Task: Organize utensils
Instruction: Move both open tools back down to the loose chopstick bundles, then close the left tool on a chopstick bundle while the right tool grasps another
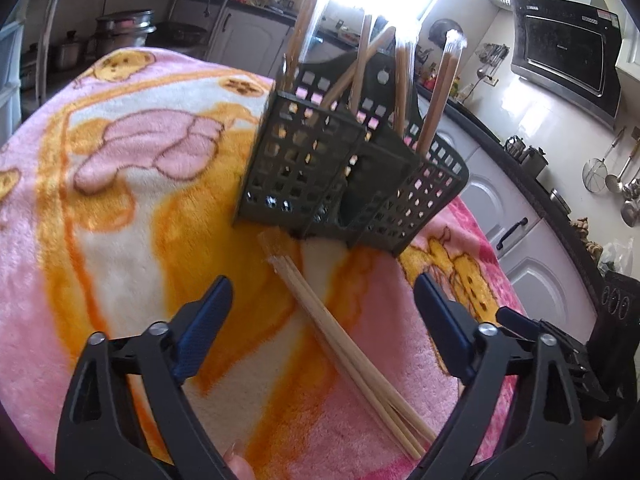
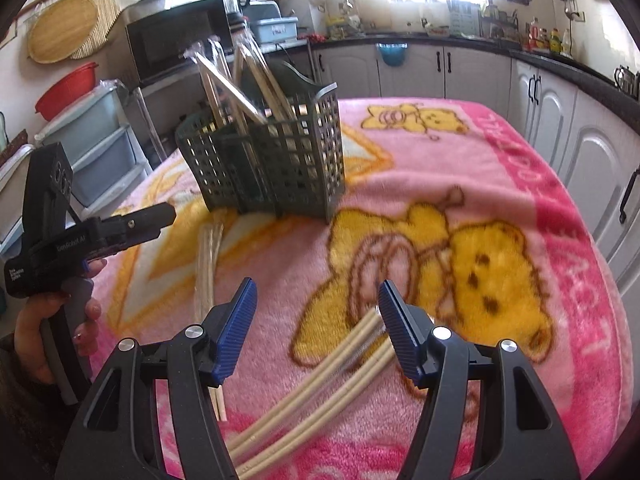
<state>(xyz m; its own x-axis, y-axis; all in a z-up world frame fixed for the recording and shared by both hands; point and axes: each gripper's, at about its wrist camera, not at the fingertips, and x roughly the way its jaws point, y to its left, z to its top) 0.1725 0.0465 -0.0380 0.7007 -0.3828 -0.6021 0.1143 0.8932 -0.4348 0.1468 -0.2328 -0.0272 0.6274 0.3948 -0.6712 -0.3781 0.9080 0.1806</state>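
Observation:
A black perforated utensil holder (image 1: 320, 168) (image 2: 272, 164) stands on a pink and yellow bear blanket (image 1: 120, 208) (image 2: 500, 200), with several wrapped chopstick pairs upright in it. A bundle of wooden chopsticks (image 1: 348, 352) (image 2: 208, 264) lies flat in front of the holder. My left gripper (image 1: 322, 284) is open just above that bundle, its blue pads apart on either side. Cream-coloured chopsticks (image 2: 320, 392) lie on the blanket under my right gripper (image 2: 317, 286), which is open; its right pad sits close to their tips, and no pad presses them.
A hand (image 2: 52, 312) holds the left gripper's handle at the left edge of the right wrist view. Kitchen cabinets (image 2: 560, 128) and a dark counter ring the table. Plastic drawers (image 2: 100, 148) and a microwave (image 2: 176, 40) stand behind the holder. A range hood (image 1: 568, 52) hangs at the right.

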